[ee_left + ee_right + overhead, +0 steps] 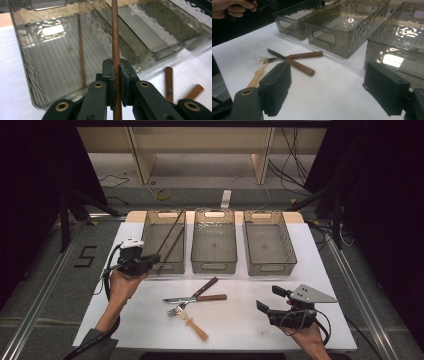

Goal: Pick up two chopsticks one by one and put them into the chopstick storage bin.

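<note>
- Near right: the right gripper (272, 301) is held low over the white table (310, 260), jaws spread wide with nothing between them. It stands well apart from the bins.
- Near centre: a knife (196, 298), a second brown-handled utensil (204, 287) and a fork (187, 315) lie crossed on the table, between the two grippers.
- Mid left: the left gripper (150, 262) is clamped narrow on one chopstick (115, 42), pads pressed on either side of the shaft.
- Key relation: the held chopstick's long axis runs away from the jaws, near to far, along the length of the left bin (148, 227); its far end rises over the bin's interior.
- Far left: a second chopstick (80, 50) already lies in that bin, roughly parallel to the held one.
- Judgement: the left hand is the nearer; lowering and release over the bin appear to be what remains.
- Far centre and right: the middle bin (214, 240) and right bin (269, 242) are seen without contents.
</note>
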`<action>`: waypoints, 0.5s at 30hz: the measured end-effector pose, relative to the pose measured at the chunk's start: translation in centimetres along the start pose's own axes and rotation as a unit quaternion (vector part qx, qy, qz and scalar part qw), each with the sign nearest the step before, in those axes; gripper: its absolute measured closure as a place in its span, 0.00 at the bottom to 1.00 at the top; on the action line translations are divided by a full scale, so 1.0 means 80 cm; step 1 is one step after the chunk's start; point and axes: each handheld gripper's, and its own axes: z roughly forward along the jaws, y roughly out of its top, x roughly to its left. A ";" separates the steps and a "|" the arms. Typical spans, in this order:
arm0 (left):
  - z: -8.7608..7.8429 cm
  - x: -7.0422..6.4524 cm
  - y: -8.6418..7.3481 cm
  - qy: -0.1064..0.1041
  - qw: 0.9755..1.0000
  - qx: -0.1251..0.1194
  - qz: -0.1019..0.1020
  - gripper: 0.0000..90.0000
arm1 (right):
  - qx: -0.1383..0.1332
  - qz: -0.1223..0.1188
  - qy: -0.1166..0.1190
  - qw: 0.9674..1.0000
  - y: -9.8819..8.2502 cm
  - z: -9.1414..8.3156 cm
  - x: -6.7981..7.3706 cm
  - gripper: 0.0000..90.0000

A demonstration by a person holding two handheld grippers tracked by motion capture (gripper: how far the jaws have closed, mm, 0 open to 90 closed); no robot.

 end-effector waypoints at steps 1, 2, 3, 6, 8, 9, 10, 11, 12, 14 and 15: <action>0.003 0.002 0.003 0.004 1.000 0.001 -0.001 0.93 | 0.001 -0.002 0.001 1.000 0.000 0.000 0.001 0.25; 0.006 0.005 0.005 0.008 1.000 0.003 -0.002 0.93 | 0.000 -0.004 0.002 1.000 -0.001 0.000 0.001 0.25; 0.009 0.007 0.008 0.013 1.000 0.005 -0.003 0.93 | 0.001 -0.005 0.003 1.000 -0.001 -0.001 0.002 0.25; 0.017 0.016 0.015 0.022 1.000 0.010 -0.012 0.93 | 0.002 -0.007 0.005 1.000 -0.001 -0.001 0.003 0.25; 0.021 0.021 0.020 0.023 1.000 0.011 -0.016 0.93 | 0.002 -0.008 0.007 1.000 -0.001 -0.001 0.003 0.25; 0.023 0.023 0.022 0.023 1.000 0.013 -0.018 0.93 | 0.002 -0.007 0.007 1.000 -0.001 -0.002 0.003 0.25; 0.024 0.024 0.024 0.022 0.999 0.014 -0.019 0.93 | 0.002 -0.007 0.007 1.000 -0.001 -0.002 0.004 0.25; 0.025 0.024 0.026 0.021 0.999 0.014 -0.019 0.93 | 0.001 -0.007 0.008 1.000 -0.001 -0.003 0.004 0.25; 0.026 0.025 0.028 0.022 0.999 0.017 -0.018 0.93 | 0.001 -0.008 0.010 1.000 -0.002 -0.003 0.004 0.25; 0.029 0.028 0.029 0.024 0.999 0.020 -0.021 0.93 | 0.001 -0.009 0.012 1.000 -0.002 -0.004 0.004 0.25; 0.032 0.030 0.029 0.025 0.999 0.022 -0.021 0.93 | 0.000 -0.008 0.012 1.000 -0.002 -0.004 0.005 0.25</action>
